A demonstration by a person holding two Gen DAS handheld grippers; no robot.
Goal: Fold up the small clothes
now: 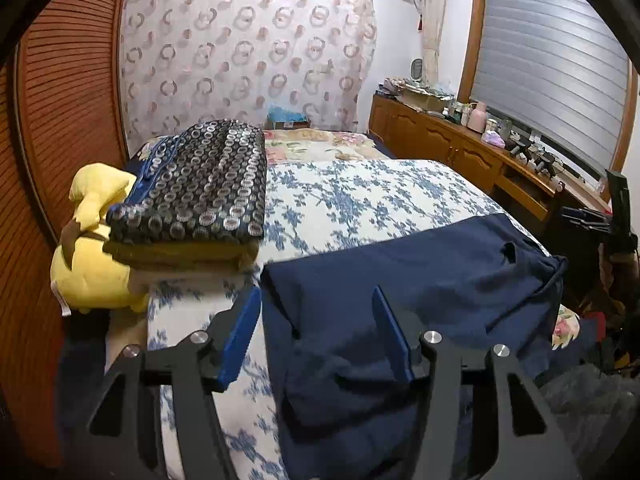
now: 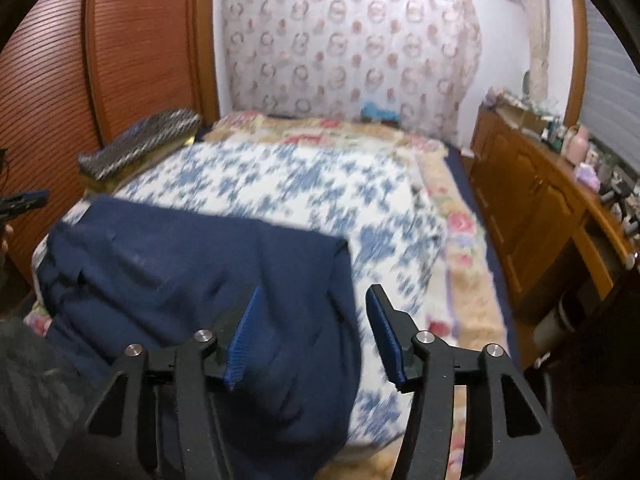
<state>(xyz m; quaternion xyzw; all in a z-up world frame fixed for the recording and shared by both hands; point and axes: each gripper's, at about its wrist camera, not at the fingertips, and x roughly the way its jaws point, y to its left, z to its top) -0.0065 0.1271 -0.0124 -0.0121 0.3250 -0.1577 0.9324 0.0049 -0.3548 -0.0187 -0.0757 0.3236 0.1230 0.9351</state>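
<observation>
A dark blue garment (image 1: 400,280) lay spread over the near end of the bed (image 1: 360,184), its near part hanging over the edge. The left tool (image 1: 316,300) and right tool (image 2: 314,298) both stood about half open above it, holding nothing. A fold looked just laid; next, each should take a fresh edge.

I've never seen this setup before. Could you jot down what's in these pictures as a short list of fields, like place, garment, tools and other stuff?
place: bedroom, bed with blue-flowered cover
garment: navy cloth lying partly folded at the bed's near end
left gripper: open, over the cloth's left edge, holding nothing
right gripper: open, over the cloth's right edge, holding nothing
on bed, left: folded patterned blanket, yellow plush toy
right of bed: wooden cabinet with clutter on top
</observation>
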